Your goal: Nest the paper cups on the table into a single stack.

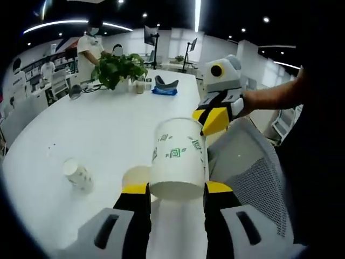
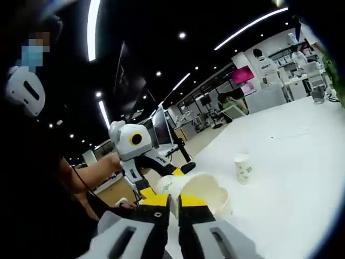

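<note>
Left gripper view is showing the left gripper (image 1: 177, 190) pinching an upturned paper cup (image 1: 177, 159) above the table (image 1: 108, 129), while the right gripper (image 2: 173, 202) is nipping a second cup's (image 2: 207, 195) rim, jaws nearly together. A third cup (image 1: 77, 174) is waiting alone, so nesting seems barely begun.

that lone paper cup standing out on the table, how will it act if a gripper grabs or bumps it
The lone paper cup looks empty and thin-walled, so it is probably very light and would likely slide or tip on the smooth white table if nudged. Its open rim may well dent under a hard squeeze. Once on its side, the tapered shape would probably roll in a curve.
</note>
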`<state>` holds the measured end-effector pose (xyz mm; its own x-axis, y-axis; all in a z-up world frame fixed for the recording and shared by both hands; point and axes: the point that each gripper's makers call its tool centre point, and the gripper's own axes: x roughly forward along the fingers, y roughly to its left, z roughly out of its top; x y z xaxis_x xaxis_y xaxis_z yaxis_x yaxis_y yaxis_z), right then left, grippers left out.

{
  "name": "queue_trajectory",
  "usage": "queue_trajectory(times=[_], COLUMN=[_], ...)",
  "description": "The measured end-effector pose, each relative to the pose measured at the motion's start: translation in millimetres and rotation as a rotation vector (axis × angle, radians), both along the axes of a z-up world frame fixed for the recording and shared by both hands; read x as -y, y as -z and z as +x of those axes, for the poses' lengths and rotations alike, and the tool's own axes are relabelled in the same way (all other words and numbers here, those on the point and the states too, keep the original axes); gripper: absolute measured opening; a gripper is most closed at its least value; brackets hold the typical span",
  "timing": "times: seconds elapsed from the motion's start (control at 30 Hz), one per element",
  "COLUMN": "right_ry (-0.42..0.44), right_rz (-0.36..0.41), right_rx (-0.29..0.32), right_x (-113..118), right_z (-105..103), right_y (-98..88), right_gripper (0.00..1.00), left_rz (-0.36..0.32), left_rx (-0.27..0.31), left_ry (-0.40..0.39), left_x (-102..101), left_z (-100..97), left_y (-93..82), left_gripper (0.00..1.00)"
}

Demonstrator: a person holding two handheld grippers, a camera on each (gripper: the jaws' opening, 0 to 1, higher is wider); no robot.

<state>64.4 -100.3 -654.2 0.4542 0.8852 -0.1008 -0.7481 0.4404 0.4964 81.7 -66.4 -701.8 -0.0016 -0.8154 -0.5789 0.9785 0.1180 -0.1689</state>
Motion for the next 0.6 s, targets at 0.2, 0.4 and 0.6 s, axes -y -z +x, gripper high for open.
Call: queue_trajectory(times=[0.2, 0.4, 0.6], right_ry=[-0.048, -0.062, -0.072], right_rz=[-0.022, -0.072, -0.130], right_rx=[0.012, 0.040, 0.063], right_x=[-7, -7, -8], right_z=[-6, -6, 1], right_y=[-6.3, -9.7, -13.3], right_gripper=[0.00, 0.00, 0.00], left_rz=[0.015, -0.027, -0.071], left_rx=[-0.001, 0.035, 0.074], left_ry=[-0.005, -0.028, -0.047], left_x=[1, -2, -9], left_z=[0.0, 4.4, 2.3], left_y=[6.1, 0.5, -4.2], left_gripper=[0.33, 0.47, 0.56])
